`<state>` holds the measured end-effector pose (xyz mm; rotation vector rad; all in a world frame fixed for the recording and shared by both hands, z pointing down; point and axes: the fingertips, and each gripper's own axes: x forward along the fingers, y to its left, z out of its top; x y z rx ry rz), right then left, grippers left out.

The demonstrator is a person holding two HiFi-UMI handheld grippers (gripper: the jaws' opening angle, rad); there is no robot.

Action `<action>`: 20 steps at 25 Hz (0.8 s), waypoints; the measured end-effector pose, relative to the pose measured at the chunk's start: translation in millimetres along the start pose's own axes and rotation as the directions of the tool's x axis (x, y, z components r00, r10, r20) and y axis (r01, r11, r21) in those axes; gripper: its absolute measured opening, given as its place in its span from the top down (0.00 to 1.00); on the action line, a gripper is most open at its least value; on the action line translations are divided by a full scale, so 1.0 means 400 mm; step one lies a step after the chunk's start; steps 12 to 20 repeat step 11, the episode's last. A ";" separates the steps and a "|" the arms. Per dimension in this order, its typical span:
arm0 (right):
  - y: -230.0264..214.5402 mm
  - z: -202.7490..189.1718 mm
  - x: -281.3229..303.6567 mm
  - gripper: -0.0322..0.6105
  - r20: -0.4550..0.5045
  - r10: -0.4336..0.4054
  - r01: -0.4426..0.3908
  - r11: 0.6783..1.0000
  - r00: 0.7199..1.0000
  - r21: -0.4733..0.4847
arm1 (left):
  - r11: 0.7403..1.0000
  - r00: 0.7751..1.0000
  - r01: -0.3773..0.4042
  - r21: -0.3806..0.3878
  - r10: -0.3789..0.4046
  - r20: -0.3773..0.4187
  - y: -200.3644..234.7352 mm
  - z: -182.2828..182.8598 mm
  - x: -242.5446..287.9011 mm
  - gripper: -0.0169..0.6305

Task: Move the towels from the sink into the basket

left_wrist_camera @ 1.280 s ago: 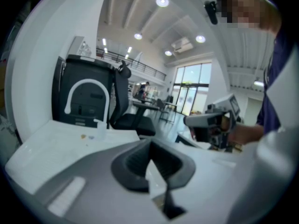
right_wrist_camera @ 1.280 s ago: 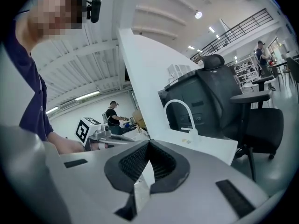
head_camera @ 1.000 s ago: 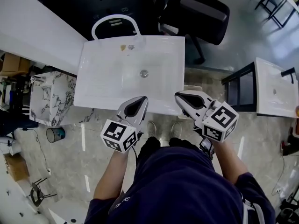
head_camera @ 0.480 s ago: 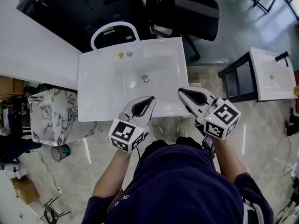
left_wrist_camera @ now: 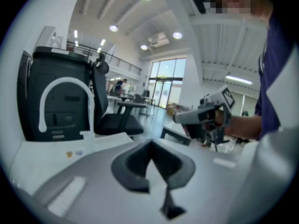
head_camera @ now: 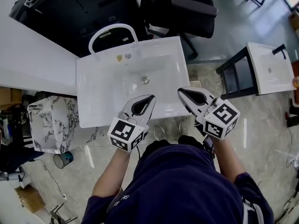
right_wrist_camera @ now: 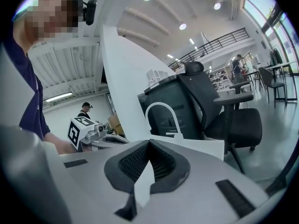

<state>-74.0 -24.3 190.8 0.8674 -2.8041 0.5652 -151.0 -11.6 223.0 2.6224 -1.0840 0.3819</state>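
The white sink (head_camera: 93,111) lies below me with its drain (head_camera: 145,80) and an arched white faucet (head_camera: 112,31) at the back. I see no towel in the basin, and no basket in any view. My left gripper (head_camera: 151,98) hovers over the sink's front rim, shut and empty. My right gripper (head_camera: 180,91) is beside it over the front right corner, also shut and empty. In the left gripper view, past the closed left gripper (left_wrist_camera: 152,146), are the faucet (left_wrist_camera: 65,94) and the right gripper (left_wrist_camera: 205,115). The right gripper (right_wrist_camera: 149,146) faces the faucet (right_wrist_camera: 163,115).
A black office chair (head_camera: 187,8) stands behind the sink. A marble-patterned block (head_camera: 51,122) sits at the sink's left, with a small bucket (head_camera: 64,159) on the floor. At the right are a black frame (head_camera: 233,78) and a second white basin (head_camera: 271,66).
Both grippers have edged forward from the sink's front edge to over its rim, and the left one has rolled a little. Both stay shut and empty.
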 end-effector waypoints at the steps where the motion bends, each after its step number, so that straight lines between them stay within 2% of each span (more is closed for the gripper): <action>1: -0.001 -0.001 0.000 0.94 -0.002 -0.001 0.001 1.000 1.000 0.000 | 1.000 1.000 0.001 0.000 -0.001 0.000 0.001 0.000 0.002 0.97; 20: -0.013 -0.007 -0.002 0.94 -0.016 0.008 -0.008 1.000 1.000 0.008 | 1.000 1.000 0.004 0.000 -0.004 -0.016 -0.003 -0.001 0.017 0.97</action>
